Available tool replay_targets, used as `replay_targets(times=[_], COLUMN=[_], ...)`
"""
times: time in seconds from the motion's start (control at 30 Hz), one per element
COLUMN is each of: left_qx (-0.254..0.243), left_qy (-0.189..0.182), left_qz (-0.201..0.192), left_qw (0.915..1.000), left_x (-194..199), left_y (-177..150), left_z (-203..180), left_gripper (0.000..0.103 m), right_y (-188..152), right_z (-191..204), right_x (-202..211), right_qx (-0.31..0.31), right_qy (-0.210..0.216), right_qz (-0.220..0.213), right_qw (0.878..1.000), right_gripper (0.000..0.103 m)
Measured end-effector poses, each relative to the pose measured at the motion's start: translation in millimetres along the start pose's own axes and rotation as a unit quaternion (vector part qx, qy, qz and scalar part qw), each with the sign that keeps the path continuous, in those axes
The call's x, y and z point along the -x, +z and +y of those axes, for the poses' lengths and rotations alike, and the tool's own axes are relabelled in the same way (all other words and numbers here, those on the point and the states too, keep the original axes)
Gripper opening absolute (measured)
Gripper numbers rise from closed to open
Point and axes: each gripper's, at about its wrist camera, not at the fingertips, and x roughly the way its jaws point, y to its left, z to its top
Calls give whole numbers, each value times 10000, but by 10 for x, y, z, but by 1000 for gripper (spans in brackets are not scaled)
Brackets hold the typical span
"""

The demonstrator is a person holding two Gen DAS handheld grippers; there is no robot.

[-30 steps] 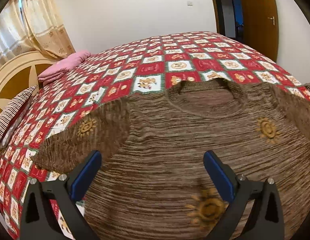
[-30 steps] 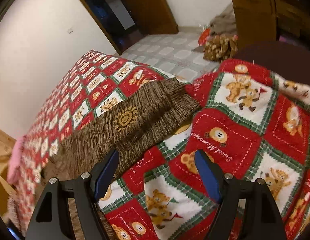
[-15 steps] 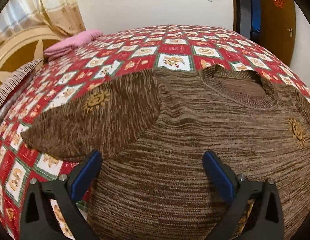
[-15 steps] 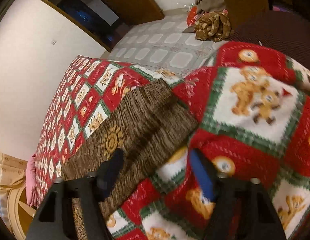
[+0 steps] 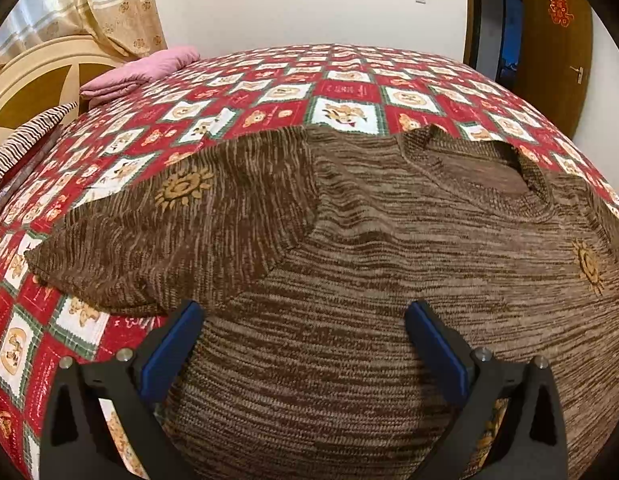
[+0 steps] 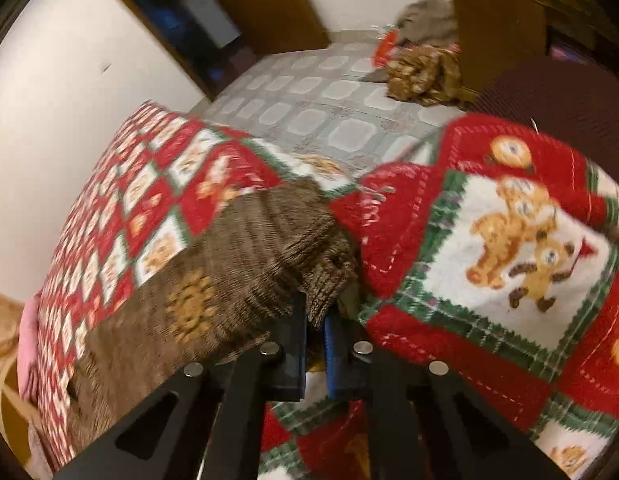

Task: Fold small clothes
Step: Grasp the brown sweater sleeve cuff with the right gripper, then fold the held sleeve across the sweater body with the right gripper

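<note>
Your right gripper (image 6: 315, 320) has now closed on the sleeve (image 6: 309, 248) cuff; the sweater (image 5: 349, 280) body lies to its left, under your wide-open left gripper (image 5: 305, 328).

L gripper (image 5: 301, 344) jaws wide apart, pointing 12 o'clock. R gripper (image 6: 315, 320) jaws pinched together on sleeve (image 6: 309, 248) at 12 o'clock.

Home bedroom, probably — quilted bedspread (image 5: 341, 92), curved headboard (image 5: 33, 76), curtain (image 5: 117, 4), wooden door (image 5: 557, 40), tiled floor (image 6: 329, 108)
</note>
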Motion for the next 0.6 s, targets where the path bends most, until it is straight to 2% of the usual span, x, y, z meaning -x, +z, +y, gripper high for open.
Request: replay_targets(times=[0.17,0.33,0.43,0.47,0.6], left_qx=[22,87,90,86,94], left_qy=[-38,-155,-169,-167,-188], left_qz=[-13,-55,-64,-64,-77], left_qw=[10000,9998,9998,9998,9998], left_x=[4,16,12,14,13], left_y=[-4,-9,-9,-11,-15], left_z=[17,59,60,63,64], left_gripper=[103,103,103,103,103], right_y=[70,-115,-484,-682,-1324], right_z=[343,1116,1727,2000,2653], right_x=[520,829,907,894,710], right_qx=[480,1381,2069,2349,2815], right_qy=[216,604,1020,1237,1895], right_qz=[-591,-664,-472,-334,267], right_qw=[9969,9863,9719,9635,9403], right_gripper=[6,6,6,6,6])
